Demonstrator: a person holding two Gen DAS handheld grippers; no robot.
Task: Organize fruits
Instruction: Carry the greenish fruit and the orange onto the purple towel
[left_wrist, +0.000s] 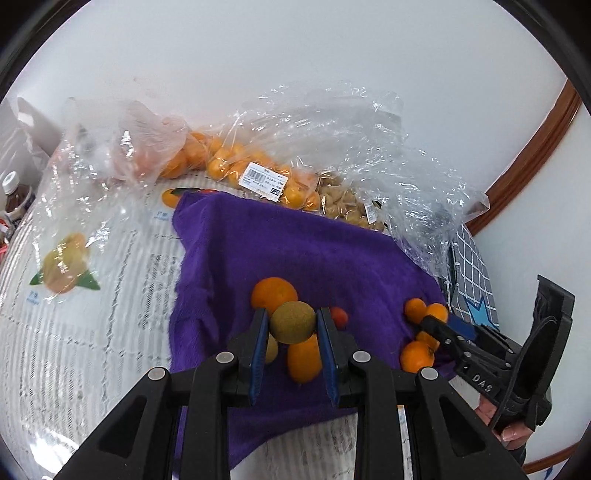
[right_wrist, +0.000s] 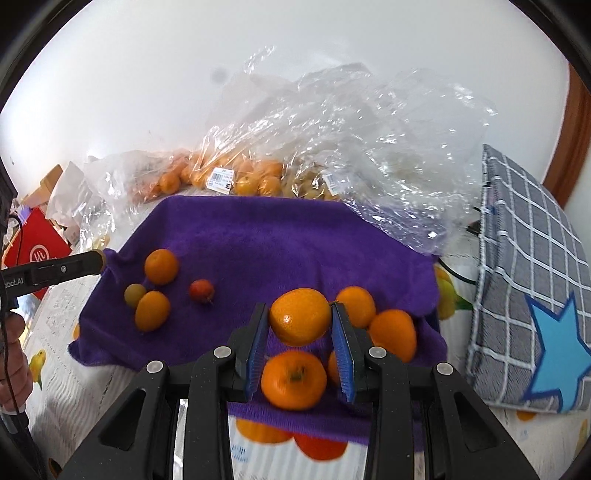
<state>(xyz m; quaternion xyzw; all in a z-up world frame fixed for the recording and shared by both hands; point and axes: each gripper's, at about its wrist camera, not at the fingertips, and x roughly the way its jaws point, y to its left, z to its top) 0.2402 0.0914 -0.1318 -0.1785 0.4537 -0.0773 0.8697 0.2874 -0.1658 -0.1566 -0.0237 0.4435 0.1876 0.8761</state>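
Above the purple towel (left_wrist: 295, 251), the left gripper (left_wrist: 291, 325) clasps a green fruit (left_wrist: 292, 320), possibly a lime; the right gripper (right_wrist: 300, 321) clasps an orange (right_wrist: 300, 316).

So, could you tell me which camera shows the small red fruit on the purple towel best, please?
The right wrist view: the red fruit lies in the open on the purple towel, unobstructed. In the left wrist view only part of it peeks out behind a finger of the left claw, which grips a green fruit.

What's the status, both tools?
Left tool shut on green fruit. Right tool shut on orange. Purple towel unobstructed.
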